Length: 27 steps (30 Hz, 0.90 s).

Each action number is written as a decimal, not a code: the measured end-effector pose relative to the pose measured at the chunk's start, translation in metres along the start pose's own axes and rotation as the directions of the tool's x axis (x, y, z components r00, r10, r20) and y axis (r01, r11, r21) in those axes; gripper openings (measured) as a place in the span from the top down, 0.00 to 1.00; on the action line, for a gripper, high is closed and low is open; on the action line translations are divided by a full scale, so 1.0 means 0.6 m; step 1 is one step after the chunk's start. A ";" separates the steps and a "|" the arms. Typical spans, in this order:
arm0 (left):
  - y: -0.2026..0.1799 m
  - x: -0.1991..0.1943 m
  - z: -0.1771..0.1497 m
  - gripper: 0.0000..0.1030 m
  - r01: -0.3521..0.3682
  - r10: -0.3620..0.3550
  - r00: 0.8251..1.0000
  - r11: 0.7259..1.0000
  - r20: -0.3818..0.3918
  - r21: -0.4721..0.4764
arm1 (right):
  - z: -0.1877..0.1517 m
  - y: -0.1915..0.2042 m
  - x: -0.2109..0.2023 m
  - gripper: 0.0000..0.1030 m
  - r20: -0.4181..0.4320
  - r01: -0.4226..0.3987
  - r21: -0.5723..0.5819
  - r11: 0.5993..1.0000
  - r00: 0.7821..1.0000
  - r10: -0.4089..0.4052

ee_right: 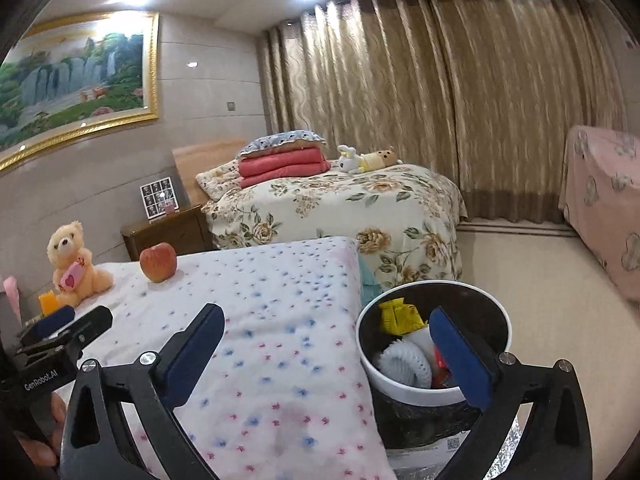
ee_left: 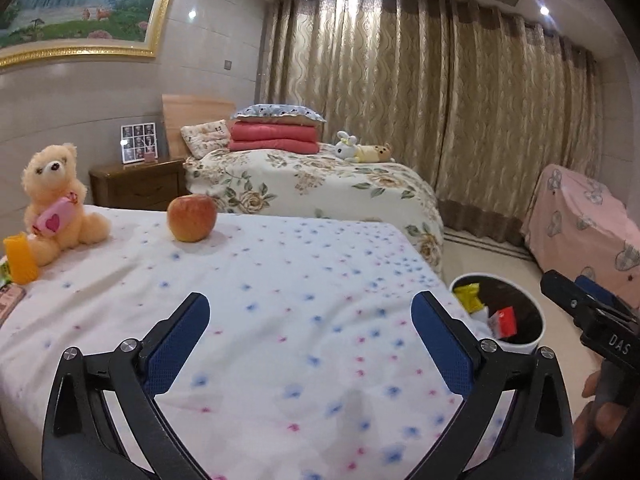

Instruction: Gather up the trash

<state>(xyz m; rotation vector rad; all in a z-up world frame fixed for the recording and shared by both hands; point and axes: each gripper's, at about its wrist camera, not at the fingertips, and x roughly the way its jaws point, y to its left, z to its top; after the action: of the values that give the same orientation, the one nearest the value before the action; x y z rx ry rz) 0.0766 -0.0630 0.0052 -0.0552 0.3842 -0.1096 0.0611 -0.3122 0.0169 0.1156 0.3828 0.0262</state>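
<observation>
Left tongs [ee_left: 310,316]: spread wide, holding nothing, over bed [ee_left: 280,280].
Right tongs [ee_right: 326,330]: wide, holding nothing, above bin [ee_right: 400,390].
Bin: yellow wrapper [ee_right: 396,316], white trash inside.
Bed: apple [ee_left: 192,218], teddy bear [ee_left: 56,196].

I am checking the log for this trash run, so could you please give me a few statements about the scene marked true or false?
1. Both tongs, left and right, are open and empty. True.
2. The apple lies in the bin. False: it sits on the dotted bedcover.
3. The white bin holds a yellow wrapper. True.
4. The teddy bear lies on the floor. False: it sits on the bedcover.
</observation>
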 end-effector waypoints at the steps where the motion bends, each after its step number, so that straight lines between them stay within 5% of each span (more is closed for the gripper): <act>1: 0.003 0.003 -0.004 0.00 -0.001 0.001 1.000 1.000 -0.008 0.003 | -0.006 0.005 0.004 0.00 -0.003 0.002 -0.010 1.000 1.000 -0.002; 27: 0.009 -0.003 -0.029 0.00 -0.079 0.080 0.997 0.996 -0.021 0.036 | -0.046 0.032 0.027 0.00 -0.073 -0.022 -0.023 0.999 0.997 0.020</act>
<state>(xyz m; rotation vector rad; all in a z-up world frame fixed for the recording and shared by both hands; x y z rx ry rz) 0.0688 -0.0582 -0.0105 -0.0036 0.4063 -0.0381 0.0656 -0.2897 -0.0124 0.0958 0.4543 0.0561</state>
